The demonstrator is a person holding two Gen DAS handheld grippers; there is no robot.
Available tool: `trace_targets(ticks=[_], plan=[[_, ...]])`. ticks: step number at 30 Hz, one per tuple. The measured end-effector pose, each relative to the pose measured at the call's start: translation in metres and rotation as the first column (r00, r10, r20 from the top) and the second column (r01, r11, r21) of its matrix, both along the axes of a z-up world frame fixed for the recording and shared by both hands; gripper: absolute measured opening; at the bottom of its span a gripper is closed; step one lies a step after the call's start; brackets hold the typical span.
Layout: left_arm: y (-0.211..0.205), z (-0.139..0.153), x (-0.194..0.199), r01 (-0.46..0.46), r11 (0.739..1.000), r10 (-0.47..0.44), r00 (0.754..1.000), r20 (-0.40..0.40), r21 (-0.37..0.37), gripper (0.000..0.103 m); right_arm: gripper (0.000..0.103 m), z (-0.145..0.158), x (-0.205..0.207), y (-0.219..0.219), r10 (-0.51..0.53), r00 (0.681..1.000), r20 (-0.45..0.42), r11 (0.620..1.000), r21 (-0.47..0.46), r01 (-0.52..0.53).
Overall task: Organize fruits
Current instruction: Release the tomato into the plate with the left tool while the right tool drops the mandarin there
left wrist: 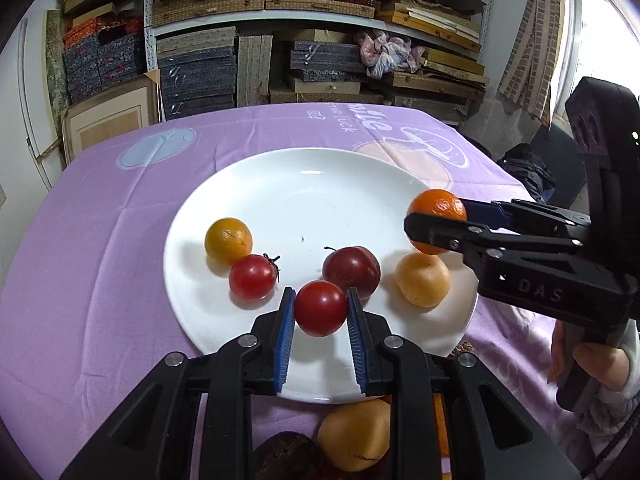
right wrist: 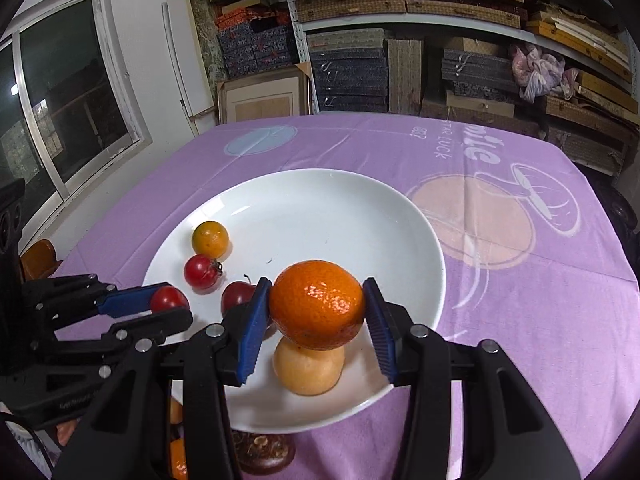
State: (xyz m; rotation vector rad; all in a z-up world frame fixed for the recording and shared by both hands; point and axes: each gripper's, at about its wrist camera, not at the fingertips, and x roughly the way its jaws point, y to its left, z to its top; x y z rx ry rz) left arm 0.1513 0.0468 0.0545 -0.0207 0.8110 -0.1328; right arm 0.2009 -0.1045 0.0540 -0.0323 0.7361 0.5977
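Left tongs: our left tongs (left wrist: 321, 310) squeeze a red tomato (left wrist: 320, 308) between the two blue pads, over the near part of the white plate (left wrist: 312, 184).
Right tongs: our right tongs (right wrist: 316, 312) squeeze a big orange (right wrist: 316, 305) between their blue pads, over the near right part of the plate. The orange sits right at the tips.
Near edge: we see a pale yellow fruit (left wrist: 356, 436) and a dark brown fruit (left wrist: 288, 456) on the cloth, just in front of the plate and under our left tongs.
On the plate, close: another pale yellow fruit (right wrist: 308, 368) lies just under the orange. A dark red plum (left wrist: 352, 270) lies just behind the tomato we hold.
On the plate, left: a small red tomato (left wrist: 252, 277) with a little stem touches a yellow-orange round fruit (left wrist: 228, 241) behind it.
Plate, far half: we see bare white.
Cloth: a purple tablecloth (right wrist: 520, 320) with pale pictures and letters lies under the plate.
Hand: a hand (left wrist: 592, 356) grips the handle of the right tongs.
Far back: shelves (left wrist: 320, 20) full of flat boxes stand behind the table.
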Motion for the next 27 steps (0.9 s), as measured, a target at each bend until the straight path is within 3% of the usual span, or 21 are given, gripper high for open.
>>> trace_targets(ticks=[2,3,4,5,6,10,12,15,18,21,25,27], plan=[[0.004,-0.005,0.001,0.001,1.0,-0.001,1.0,-0.003,-0.011,0.026,0.046,-0.005,0.007,-0.001,-0.004,1.0,-0.007,1.0,0.011,0.004],[0.006,-0.006,0.002,-0.002,1.0,0.002,1.0,-0.003,-0.019,0.031,0.048,-0.006,0.008,-0.003,-0.005,1.0,-0.007,1.0,0.018,0.005],[0.009,-0.006,0.002,-0.008,0.999,0.008,1.0,0.0,-0.034,0.038,0.058,-0.005,0.007,-0.007,-0.005,1.0,-0.003,0.999,0.034,0.005],[0.013,-0.004,0.001,-0.021,0.999,0.021,1.0,0.009,-0.049,0.056,0.072,-0.001,0.005,-0.013,-0.011,1.0,0.007,0.998,0.062,0.01],[0.018,-0.001,-0.003,-0.037,0.998,0.039,0.999,0.026,-0.06,0.067,0.078,0.006,0.001,-0.021,-0.024,0.999,0.026,0.995,0.096,0.022],[0.039,0.024,-0.022,-0.089,0.991,0.097,0.992,0.081,-0.102,0.075,0.097,0.05,-0.03,-0.064,-0.107,0.987,0.123,0.96,0.273,0.07],[0.051,0.035,-0.037,-0.127,0.984,0.139,0.985,0.098,-0.126,0.089,0.099,0.067,-0.056,-0.088,-0.174,0.97,0.173,0.927,0.361,0.102],[0.063,0.04,-0.064,-0.177,0.977,0.19,0.975,0.112,-0.115,0.094,0.099,0.07,-0.095,-0.117,-0.273,0.932,0.239,0.899,0.409,0.158],[0.067,0.032,-0.089,-0.204,0.974,0.214,0.972,0.102,-0.1,0.095,0.099,0.057,-0.126,-0.124,-0.279,0.907,0.316,0.928,0.33,0.171],[0.064,0.014,-0.105,-0.218,0.973,0.224,0.972,0.072,-0.077,0.095,0.099,0.028,-0.142,-0.11,-0.175,0.93,0.322,0.973,0.204,0.112],[0.058,-0.007,-0.115,-0.228,0.973,0.23,0.971,0.066,-0.036,0.095,0.099,0.01,-0.151,-0.077,-0.056,0.949,0.311,0.998,0.045,0.044],[0.055,-0.014,-0.115,-0.23,0.973,0.23,0.971,0.058,-0.005,0.095,0.099,0.005,-0.155,-0.066,-0.025,0.94,0.339,0.999,-0.023,0.035]])
